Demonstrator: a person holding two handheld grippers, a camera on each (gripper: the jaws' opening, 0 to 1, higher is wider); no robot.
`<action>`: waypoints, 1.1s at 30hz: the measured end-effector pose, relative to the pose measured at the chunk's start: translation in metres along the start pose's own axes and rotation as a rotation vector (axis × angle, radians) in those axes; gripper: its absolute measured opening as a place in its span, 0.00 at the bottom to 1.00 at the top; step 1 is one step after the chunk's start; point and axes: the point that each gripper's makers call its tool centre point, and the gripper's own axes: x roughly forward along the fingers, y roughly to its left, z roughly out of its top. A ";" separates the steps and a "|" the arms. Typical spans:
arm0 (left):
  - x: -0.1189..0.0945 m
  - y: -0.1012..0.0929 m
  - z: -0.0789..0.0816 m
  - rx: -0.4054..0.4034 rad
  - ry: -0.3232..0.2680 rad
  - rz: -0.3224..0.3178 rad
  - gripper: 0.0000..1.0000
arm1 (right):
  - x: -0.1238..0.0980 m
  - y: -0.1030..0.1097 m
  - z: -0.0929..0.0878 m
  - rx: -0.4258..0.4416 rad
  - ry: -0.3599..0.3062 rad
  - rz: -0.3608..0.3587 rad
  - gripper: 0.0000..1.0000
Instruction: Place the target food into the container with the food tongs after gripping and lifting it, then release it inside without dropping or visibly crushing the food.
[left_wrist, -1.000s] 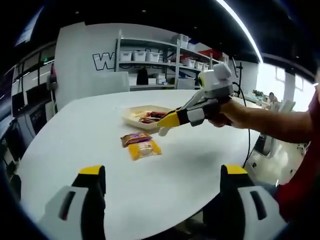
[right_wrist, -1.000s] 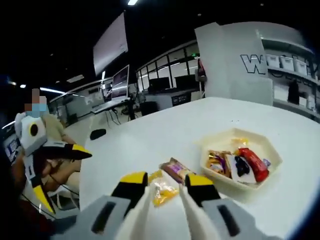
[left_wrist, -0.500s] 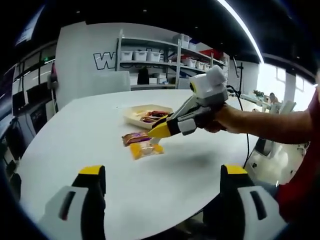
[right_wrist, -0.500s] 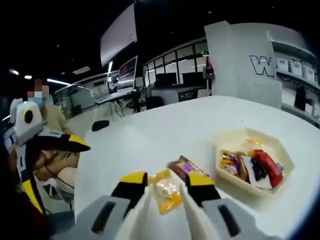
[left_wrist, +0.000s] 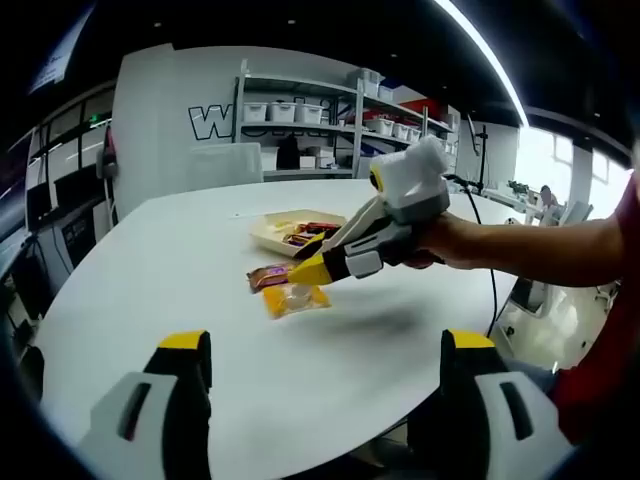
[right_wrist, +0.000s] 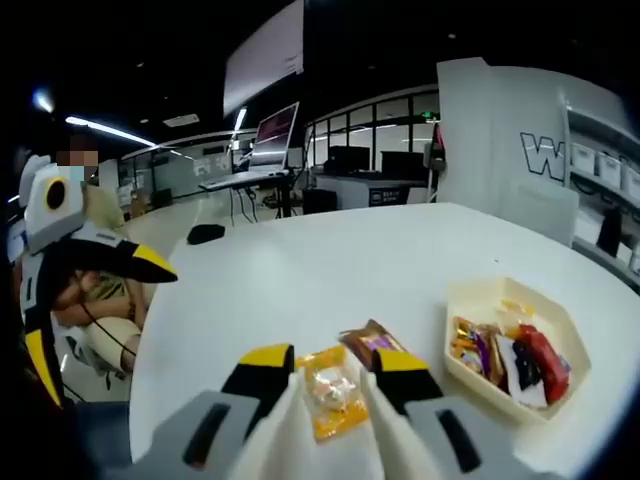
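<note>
Two spread fingers of your right gripper (right_wrist: 334, 372) straddle the yellow snack packet (right_wrist: 330, 391) on the desk (right_wrist: 300, 280); left gripper (left_wrist: 325, 350) gapes idle. Packet looks light, crinkly, crushable: pinch its edges gently. Beyond, brown packet (right_wrist: 372, 344), then tray (right_wrist: 512, 345).

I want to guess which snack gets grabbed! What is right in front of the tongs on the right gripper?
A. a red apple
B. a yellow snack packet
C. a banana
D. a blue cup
B: in the right gripper view a yellow snack packet lies on the white table between the open tong tips of the right gripper.
</note>
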 end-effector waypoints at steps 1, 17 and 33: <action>0.000 0.000 0.000 -0.001 -0.002 0.001 0.93 | 0.001 0.000 -0.001 -0.003 0.002 0.003 0.25; -0.002 0.002 -0.001 -0.006 -0.003 0.005 0.93 | 0.010 0.003 -0.006 -0.086 0.024 0.037 0.26; -0.004 0.005 -0.002 -0.004 0.000 0.010 0.92 | 0.017 -0.002 -0.013 -0.054 0.118 0.023 0.22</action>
